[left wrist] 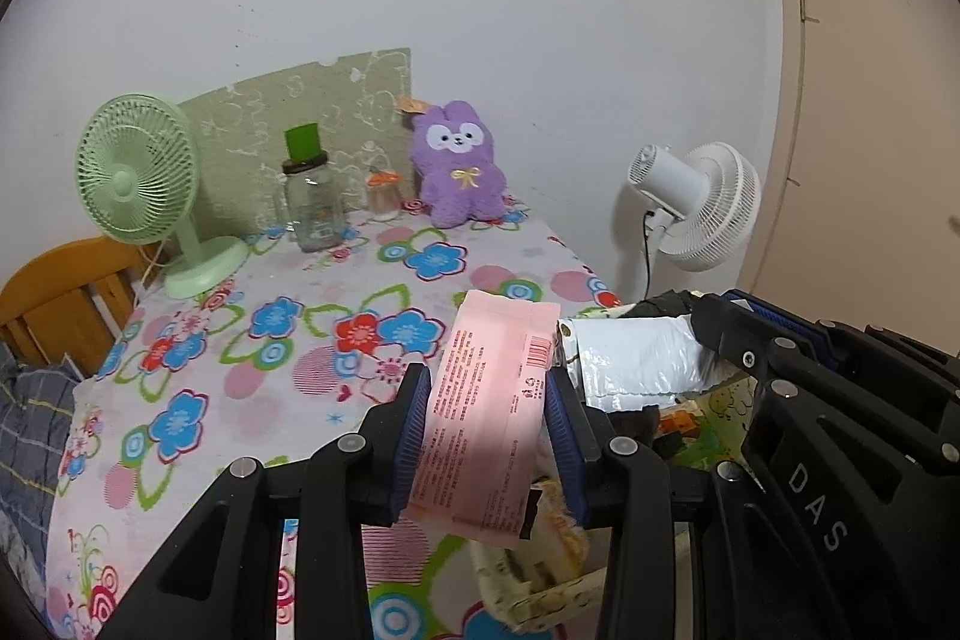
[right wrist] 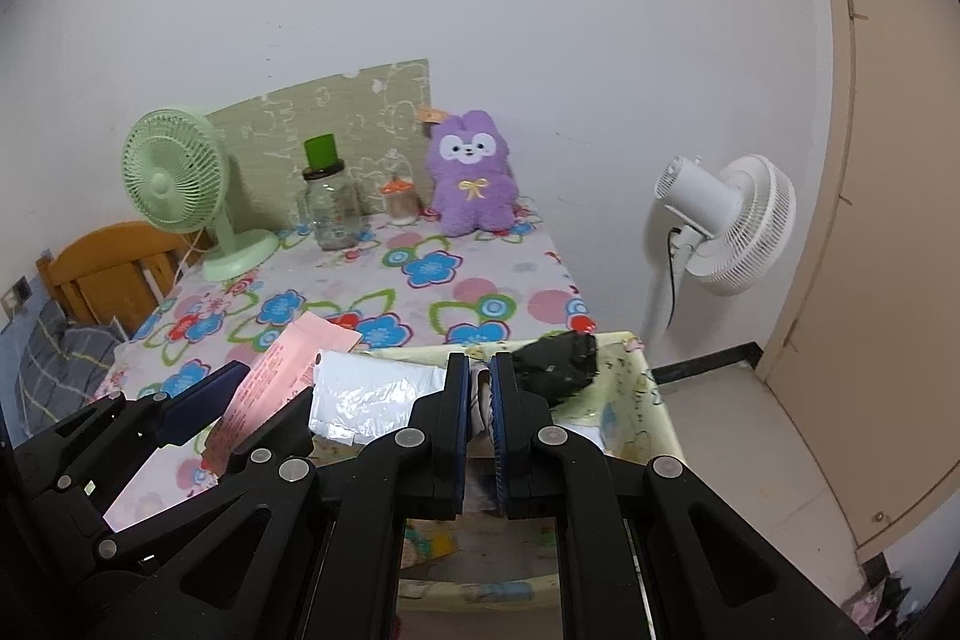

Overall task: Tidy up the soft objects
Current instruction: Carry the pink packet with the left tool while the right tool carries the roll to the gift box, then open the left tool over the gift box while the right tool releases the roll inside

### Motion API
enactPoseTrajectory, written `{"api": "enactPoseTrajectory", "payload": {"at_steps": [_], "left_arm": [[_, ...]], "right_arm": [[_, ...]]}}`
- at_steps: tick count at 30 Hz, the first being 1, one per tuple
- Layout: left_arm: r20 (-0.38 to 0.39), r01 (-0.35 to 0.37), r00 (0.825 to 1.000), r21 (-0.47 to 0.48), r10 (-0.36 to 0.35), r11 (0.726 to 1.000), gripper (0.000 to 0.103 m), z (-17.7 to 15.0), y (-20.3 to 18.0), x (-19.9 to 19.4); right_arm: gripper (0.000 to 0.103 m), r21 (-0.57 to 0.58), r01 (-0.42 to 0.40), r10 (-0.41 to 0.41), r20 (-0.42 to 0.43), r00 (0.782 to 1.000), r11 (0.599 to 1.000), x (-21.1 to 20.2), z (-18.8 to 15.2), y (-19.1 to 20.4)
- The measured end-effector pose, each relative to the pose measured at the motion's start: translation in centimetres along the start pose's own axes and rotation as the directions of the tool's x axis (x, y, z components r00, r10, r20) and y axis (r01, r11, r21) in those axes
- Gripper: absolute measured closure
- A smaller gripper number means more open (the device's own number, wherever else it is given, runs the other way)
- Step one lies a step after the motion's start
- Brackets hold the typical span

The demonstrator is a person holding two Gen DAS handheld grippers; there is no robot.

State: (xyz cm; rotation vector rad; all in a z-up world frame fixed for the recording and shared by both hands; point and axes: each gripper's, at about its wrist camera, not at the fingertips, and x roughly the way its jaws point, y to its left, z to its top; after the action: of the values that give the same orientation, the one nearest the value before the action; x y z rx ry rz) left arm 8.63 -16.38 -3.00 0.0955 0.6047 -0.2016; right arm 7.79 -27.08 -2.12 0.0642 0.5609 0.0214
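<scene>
Left wrist view. The left gripper is seen from behind, its two blue-padded jaws clamped on either long edge of a pink packet printed with text and a barcode. The packet is held tilted above the near edge of a table covered by a floral cloth. To the right, the right gripper is partly shown from the side; whether its jaws are spread cannot be told from this view. Beside it a white plastic bag is seen lying in a patterned fabric bin. At the back of the table a green desk fan, a glass jar with a green cap, a small orange-lidded jar and a purple plush rabbit are lined up against the wall. A white standing fan is placed beyond the table's right end.

Right wrist view. The jaws of the right gripper are shown pressed almost together, with something pale pinched between the pads; what it is cannot be told. The gripper is held over the fabric bin, in which the white plastic bag and a black crumpled item are lying. The left gripper is shown at left, the pink packet clamped in it above the floral cloth. The purple plush rabbit is propped at the back.
</scene>
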Motion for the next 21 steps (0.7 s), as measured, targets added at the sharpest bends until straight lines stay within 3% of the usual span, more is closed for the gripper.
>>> {"api": "enactPoseTrajectory", "payload": {"at_steps": [13,15,21], "left_arm": [[-0.069,0.063,0.996,-0.023,-0.064,0.998,0.059,-0.1,-1.6,3.6],[-0.077,0.048,0.996,-0.018,-0.05,0.999,0.044,-0.2,-1.7,3.9],[-0.084,0.004,0.996,0.008,-0.004,1.0,0.027,-0.3,-1.7,3.9]], "right_arm": [[0.093,0.037,0.034,-0.032,-0.036,0.999,0.999,2.3,-0.6,-2.8],[0.093,0.042,0.042,-0.04,-0.043,0.998,0.998,2.6,-0.8,-3.1],[0.093,0.063,0.036,-0.032,-0.057,0.998,0.997,3.4,-0.9,-3.6]]}}
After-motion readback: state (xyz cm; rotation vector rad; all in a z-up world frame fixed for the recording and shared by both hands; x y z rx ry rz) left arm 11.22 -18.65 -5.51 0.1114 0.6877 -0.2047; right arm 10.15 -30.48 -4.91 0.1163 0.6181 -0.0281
